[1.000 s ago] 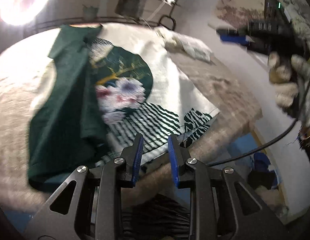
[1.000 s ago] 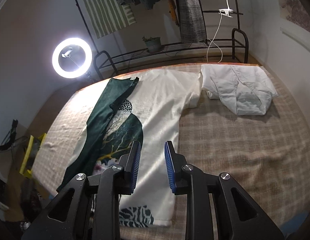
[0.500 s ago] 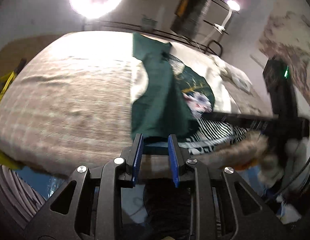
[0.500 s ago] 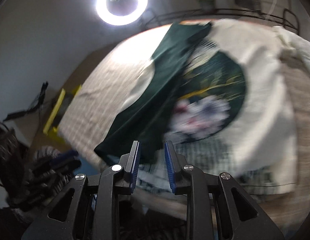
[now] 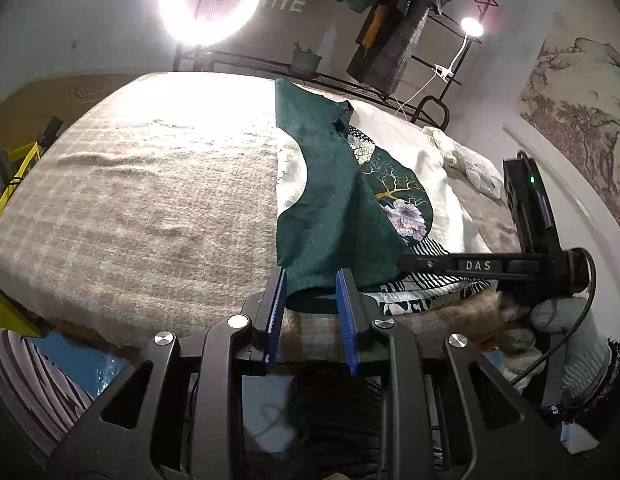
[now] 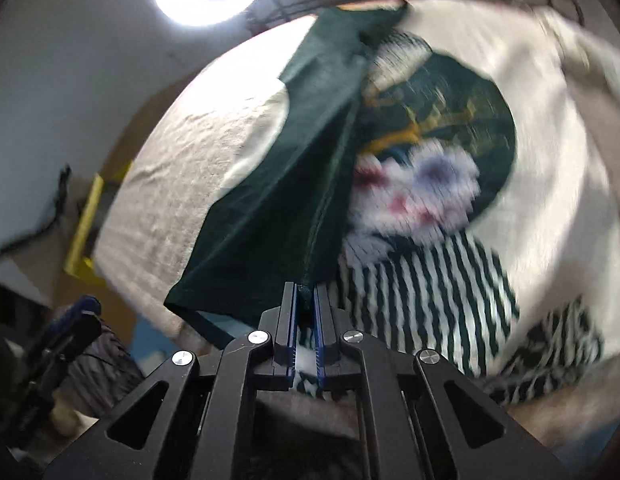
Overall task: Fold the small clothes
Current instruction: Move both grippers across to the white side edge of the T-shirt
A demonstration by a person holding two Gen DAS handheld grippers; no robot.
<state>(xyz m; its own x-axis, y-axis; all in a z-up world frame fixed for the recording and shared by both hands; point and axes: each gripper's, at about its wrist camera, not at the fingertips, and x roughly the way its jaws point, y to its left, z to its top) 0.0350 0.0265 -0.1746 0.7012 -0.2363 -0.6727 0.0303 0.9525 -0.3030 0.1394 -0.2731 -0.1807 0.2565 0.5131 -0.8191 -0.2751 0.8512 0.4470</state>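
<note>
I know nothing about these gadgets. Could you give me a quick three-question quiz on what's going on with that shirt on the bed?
1. True or false: the right gripper is shut on the hem of the shirt.
2. The left gripper is: A) open near the green flap, B) shut on the flap, C) out of view.
3. Fill in: a crumpled white ___ lies past the shirt.

Key: 1 true; 2 A; 3 garment.

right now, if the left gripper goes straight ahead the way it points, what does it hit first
Most likely the near hem of the dark green flap of the shirt, which lies just ahead of the open left gripper at the bed's edge. Depth is hard to judge in this view.
</note>
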